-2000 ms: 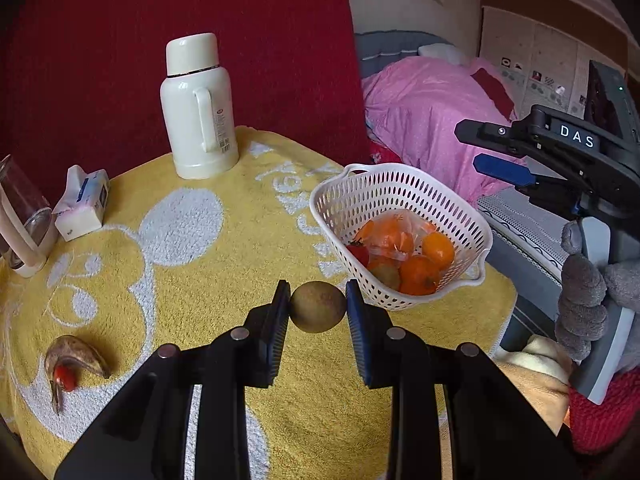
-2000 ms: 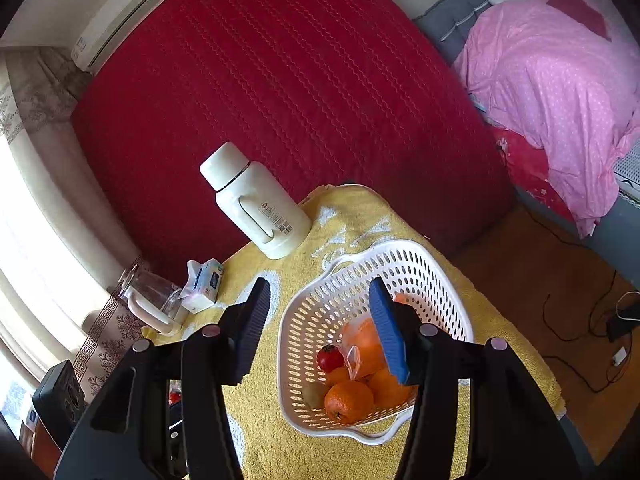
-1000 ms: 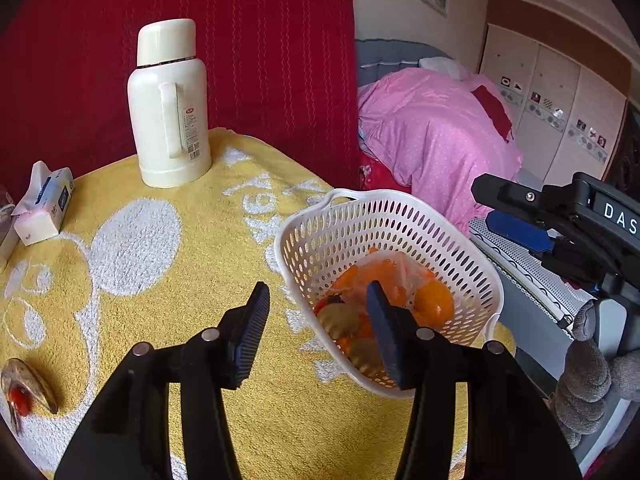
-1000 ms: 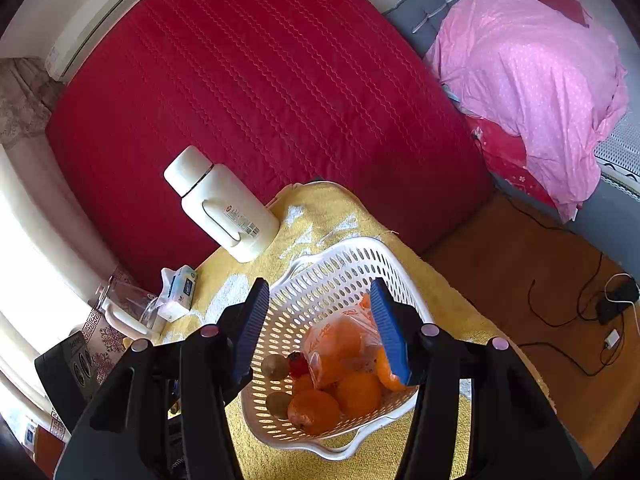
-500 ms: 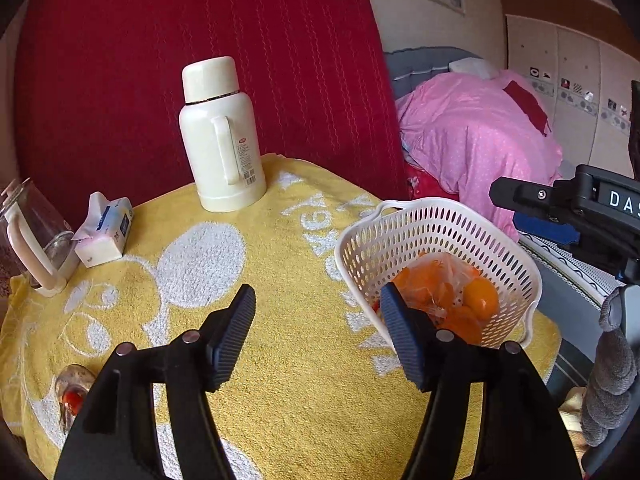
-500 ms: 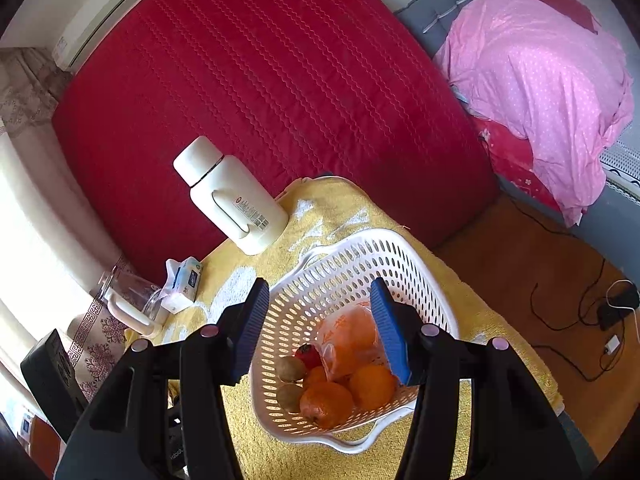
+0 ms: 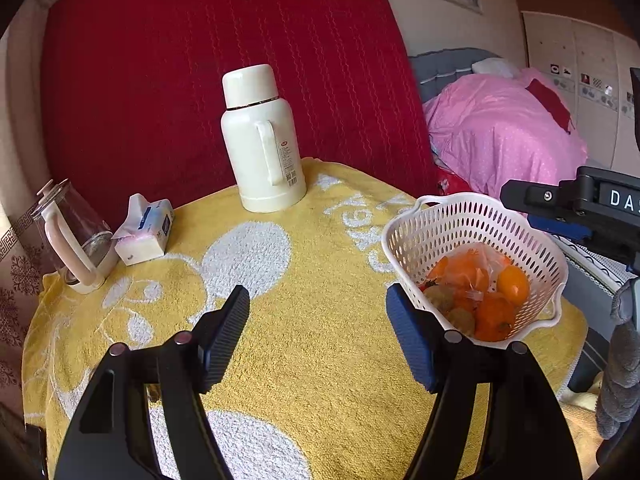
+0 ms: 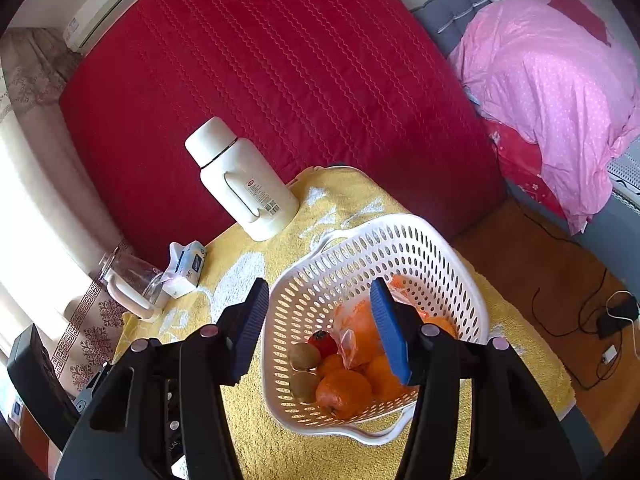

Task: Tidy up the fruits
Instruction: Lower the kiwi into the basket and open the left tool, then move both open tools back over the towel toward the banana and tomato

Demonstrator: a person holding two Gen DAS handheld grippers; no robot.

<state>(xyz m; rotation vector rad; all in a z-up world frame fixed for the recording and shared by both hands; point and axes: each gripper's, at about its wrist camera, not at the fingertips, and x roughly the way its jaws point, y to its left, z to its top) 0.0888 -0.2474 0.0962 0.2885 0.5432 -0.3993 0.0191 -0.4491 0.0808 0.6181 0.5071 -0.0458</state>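
My left tool (image 7: 318, 334) hangs above the yellow towel-covered surface (image 7: 320, 368) with its two fingers spread wide and nothing between them. My right tool (image 8: 318, 328) is spread just as wide and empty, poised over the white perforated plastic basket (image 8: 448, 264); its blue-padded right finger (image 8: 390, 332) sits over the basket's inside, while the left finger is over the towel just outside the rim. The basket stands at the right edge of the surface, and in the left wrist view its longer axis runs roughly from the near right corner toward the back, with a handle loop (image 7: 424, 202) at the far end. Inside it lie several round orange tangerines (image 8: 344, 394), some in a thin clear plastic bag (image 8: 360, 328), two brown fuzzy kiwis (image 8: 305, 356) side by side against the left wall, and a small red tomato-like fruit (image 8: 323, 342) just behind them. The kiwis are too round for me to tell which way they point. A tall cream thermos flask (image 7: 262, 140) stands upright at the back, its handle facing me. A soft tissue pack (image 7: 146, 232) and a clear glass jug with a pale handle (image 7: 72, 236) sit at the left.
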